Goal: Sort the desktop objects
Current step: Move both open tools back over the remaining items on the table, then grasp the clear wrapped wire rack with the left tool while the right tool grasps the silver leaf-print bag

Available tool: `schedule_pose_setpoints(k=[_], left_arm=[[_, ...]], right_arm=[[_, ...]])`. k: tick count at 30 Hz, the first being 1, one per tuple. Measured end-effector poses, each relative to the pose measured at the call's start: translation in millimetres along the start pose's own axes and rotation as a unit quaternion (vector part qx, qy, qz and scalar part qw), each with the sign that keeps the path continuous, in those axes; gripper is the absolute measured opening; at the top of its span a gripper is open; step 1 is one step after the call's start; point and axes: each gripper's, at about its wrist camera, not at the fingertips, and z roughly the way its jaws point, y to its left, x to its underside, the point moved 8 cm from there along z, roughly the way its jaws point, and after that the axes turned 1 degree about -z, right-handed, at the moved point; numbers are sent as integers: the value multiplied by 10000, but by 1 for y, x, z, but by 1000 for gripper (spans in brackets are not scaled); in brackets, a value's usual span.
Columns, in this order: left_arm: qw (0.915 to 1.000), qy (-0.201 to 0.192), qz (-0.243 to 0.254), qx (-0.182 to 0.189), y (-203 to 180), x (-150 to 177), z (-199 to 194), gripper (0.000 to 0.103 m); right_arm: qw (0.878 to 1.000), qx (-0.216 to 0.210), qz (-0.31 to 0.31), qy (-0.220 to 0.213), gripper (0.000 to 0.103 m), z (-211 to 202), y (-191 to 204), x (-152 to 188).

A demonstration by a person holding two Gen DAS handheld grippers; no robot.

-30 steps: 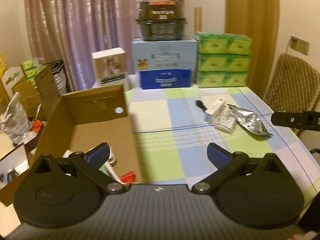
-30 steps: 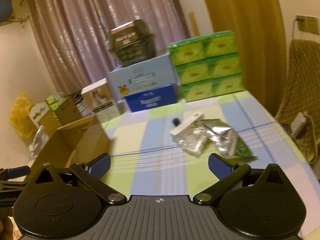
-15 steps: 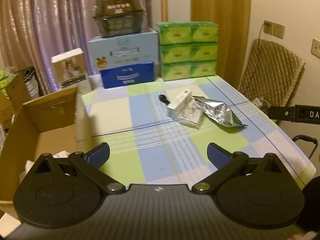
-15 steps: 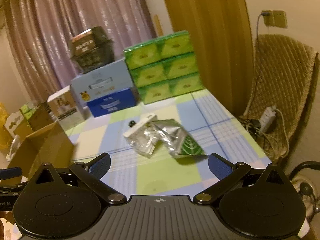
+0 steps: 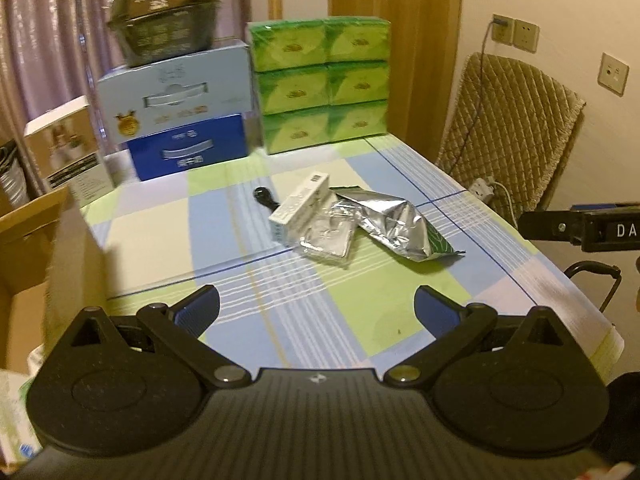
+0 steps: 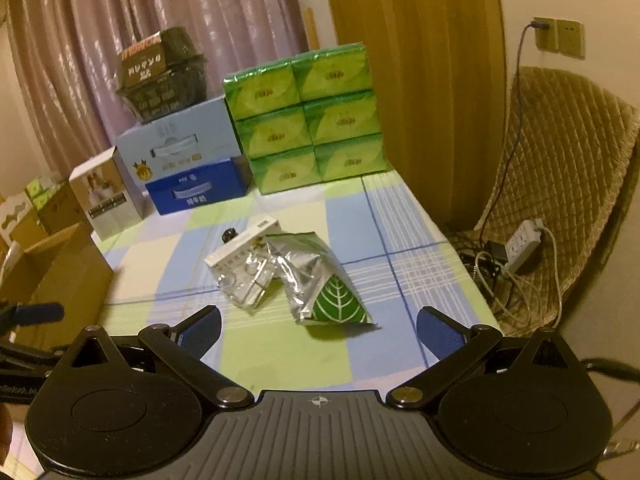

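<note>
On the checked tablecloth [image 5: 224,240] [image 6: 360,232] lies a small pile: a long white box [image 5: 298,210] [image 6: 240,248], a flat silver foil packet [image 5: 328,236] [image 6: 244,282], a silver pouch with a green leaf print [image 5: 400,226] [image 6: 316,280] and a small black object [image 5: 264,196] [image 6: 229,235]. My left gripper [image 5: 316,310] stands open and empty above the near table edge, well short of the pile. My right gripper [image 6: 318,328] is open and empty too, just in front of the leaf pouch. An open cardboard box [image 5: 36,248] [image 6: 60,268] stands at the table's left side.
Stacked green tissue packs [image 5: 320,84] [image 6: 308,116], blue cartons [image 5: 180,120] [image 6: 188,160] with a dark container on top, and a white carton [image 5: 64,148] [image 6: 106,194] line the far edge. A padded chair [image 5: 508,136] [image 6: 560,184] with a power strip [image 6: 524,244] stands right of the table.
Both grippers have swung to the right, away from the cardboard box and towards the pile. The pile now sits nearer the middle of both views. Both pairs of fingers stayed open.
</note>
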Motion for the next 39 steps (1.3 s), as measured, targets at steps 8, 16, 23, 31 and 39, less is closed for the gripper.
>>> schedule_pose_setpoints(k=[8,16,23,31,39], left_arm=[[9994,4,259,247,-3,-12,46,102],[9983,250,452,272,-1,-11,92,101],[9963,391,718,264,-4,-10,123,93],[9930,400,1014,465,-13,-16,160,85],[9911,468,1131,530,-12,-17,189,80]], right_arm=[[9992,14,-296,269,101,40,-20,1],[9978,6,-402,533,101,81,-32,5],[9955,-141,-571,748,101,117,-33,5],[9880,-274,-1108,1039,101,149,-30,8],[9842,-421,-1187,1247,101,168,-31,15]])
